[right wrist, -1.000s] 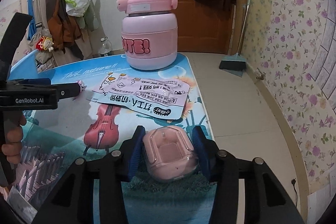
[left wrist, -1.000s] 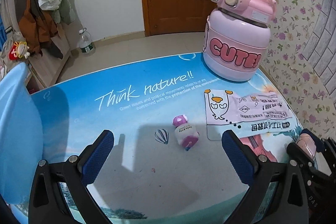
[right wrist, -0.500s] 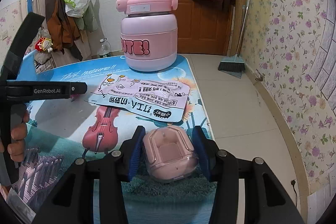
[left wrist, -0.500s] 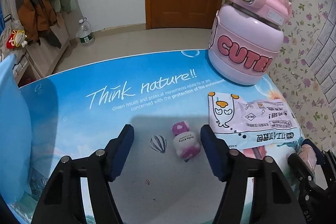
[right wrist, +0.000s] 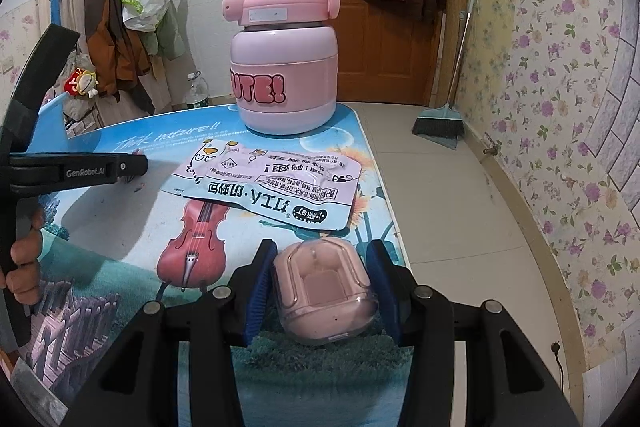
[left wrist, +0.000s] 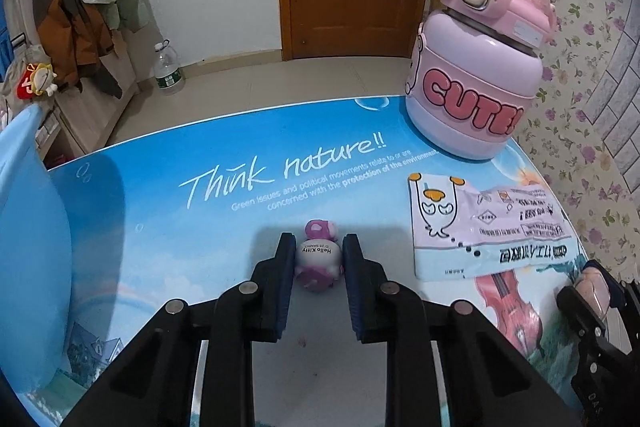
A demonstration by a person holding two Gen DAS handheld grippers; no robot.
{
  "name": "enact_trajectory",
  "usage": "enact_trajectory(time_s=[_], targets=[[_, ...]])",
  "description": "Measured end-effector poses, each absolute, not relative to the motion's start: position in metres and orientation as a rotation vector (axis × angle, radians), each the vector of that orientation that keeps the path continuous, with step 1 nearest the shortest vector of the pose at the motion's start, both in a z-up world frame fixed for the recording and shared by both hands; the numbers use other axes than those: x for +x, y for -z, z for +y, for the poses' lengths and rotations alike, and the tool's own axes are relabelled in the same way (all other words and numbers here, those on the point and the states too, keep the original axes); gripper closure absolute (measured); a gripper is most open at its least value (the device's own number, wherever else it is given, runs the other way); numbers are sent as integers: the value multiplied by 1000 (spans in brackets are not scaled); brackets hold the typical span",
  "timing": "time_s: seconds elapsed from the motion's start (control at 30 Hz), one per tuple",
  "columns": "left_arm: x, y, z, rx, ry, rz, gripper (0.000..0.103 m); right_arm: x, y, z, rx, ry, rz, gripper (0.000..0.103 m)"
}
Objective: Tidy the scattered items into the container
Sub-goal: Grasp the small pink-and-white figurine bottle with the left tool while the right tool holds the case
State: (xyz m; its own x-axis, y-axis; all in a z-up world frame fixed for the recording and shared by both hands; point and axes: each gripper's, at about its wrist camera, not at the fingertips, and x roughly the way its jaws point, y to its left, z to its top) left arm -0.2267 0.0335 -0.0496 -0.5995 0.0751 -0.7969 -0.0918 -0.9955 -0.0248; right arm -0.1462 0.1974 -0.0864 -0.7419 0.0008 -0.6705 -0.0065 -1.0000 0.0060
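My left gripper [left wrist: 318,259] is shut on a small pink and white Hello Kitty bottle [left wrist: 319,261] lying on the table; both blue pads touch its sides. My right gripper [right wrist: 322,283] is shut on a pink earbud case [right wrist: 325,289] near the table's right edge; it also shows in the left wrist view [left wrist: 594,287]. A light blue container [left wrist: 28,247] stands at the left edge of the table. A white and blue snack packet [right wrist: 268,189] lies flat between the grippers. The left gripper body [right wrist: 72,169] shows at the left of the right wrist view.
A large pink jug marked CUTE [right wrist: 282,67] stands at the table's far right corner. The table [left wrist: 200,211] has a blue printed top. Beyond it are a wooden door [right wrist: 352,7], a broom [right wrist: 444,115], hanging coats [left wrist: 80,19] and a water bottle [left wrist: 168,69] on the floor.
My left gripper moved forward over the Hello Kitty bottle and closed from wide open onto it. My right gripper stayed still, holding the earbud case.
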Motion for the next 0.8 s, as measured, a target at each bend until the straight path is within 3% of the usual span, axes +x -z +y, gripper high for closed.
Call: enact_trajectory(time_s=[0.8], targets=[[-119,43,-3,-1368,-2740,-19,81,-101,83,166,-1162,-2935,23,57]])
